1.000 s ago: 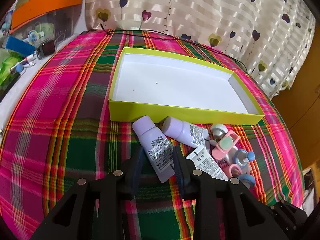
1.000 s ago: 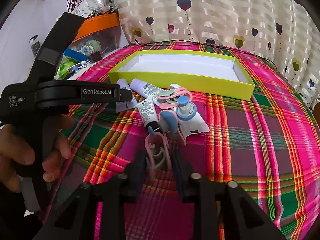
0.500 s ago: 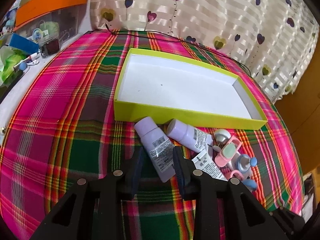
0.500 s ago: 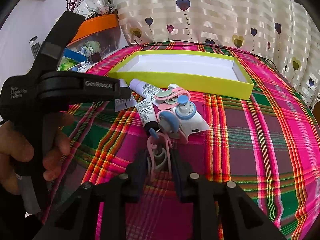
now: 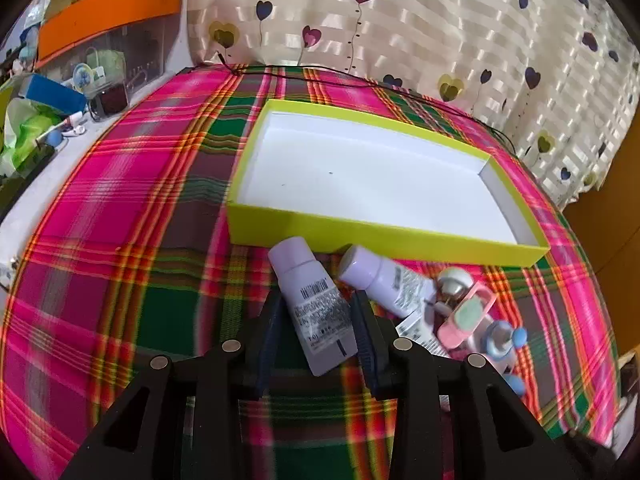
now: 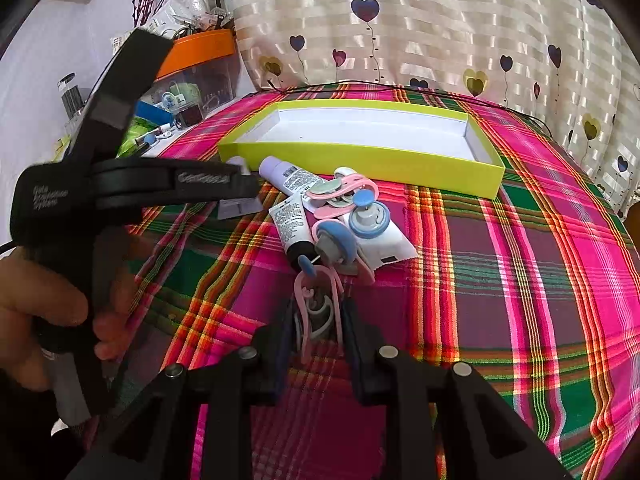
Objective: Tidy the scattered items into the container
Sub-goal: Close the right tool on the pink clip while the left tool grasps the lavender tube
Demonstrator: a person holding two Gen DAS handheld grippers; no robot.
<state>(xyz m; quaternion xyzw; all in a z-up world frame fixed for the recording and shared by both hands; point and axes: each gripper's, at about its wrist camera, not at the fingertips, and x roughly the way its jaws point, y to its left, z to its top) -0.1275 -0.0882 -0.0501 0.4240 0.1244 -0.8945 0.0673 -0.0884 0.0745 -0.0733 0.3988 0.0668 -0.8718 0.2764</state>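
Note:
A yellow-green tray (image 5: 384, 236) with a white inside stands on the plaid cloth; it also shows in the right wrist view (image 6: 360, 160). My left gripper (image 5: 316, 308) is shut on a lilac tube (image 5: 316, 308), lifted off the cloth just short of the tray's near wall. A second lilac tube (image 5: 384, 280) lies to its right. My right gripper (image 6: 318, 312) is shut on a pink clip (image 6: 318, 304), beside the pile of a white tube (image 6: 292, 228), blue and pink clips (image 6: 368, 216) and a white sachet (image 6: 384, 244).
A clear box with an orange lid (image 5: 108, 36) and clutter stand on the far left. A black cable (image 5: 360, 80) runs along the table's far edge by the heart-print curtain (image 5: 440, 32). The left gripper's body (image 6: 120, 184) fills the left of the right wrist view.
My left gripper has lifted the lilac tube and moved it toward the tray. My right gripper has closed in on the pink clip and raised it slightly.

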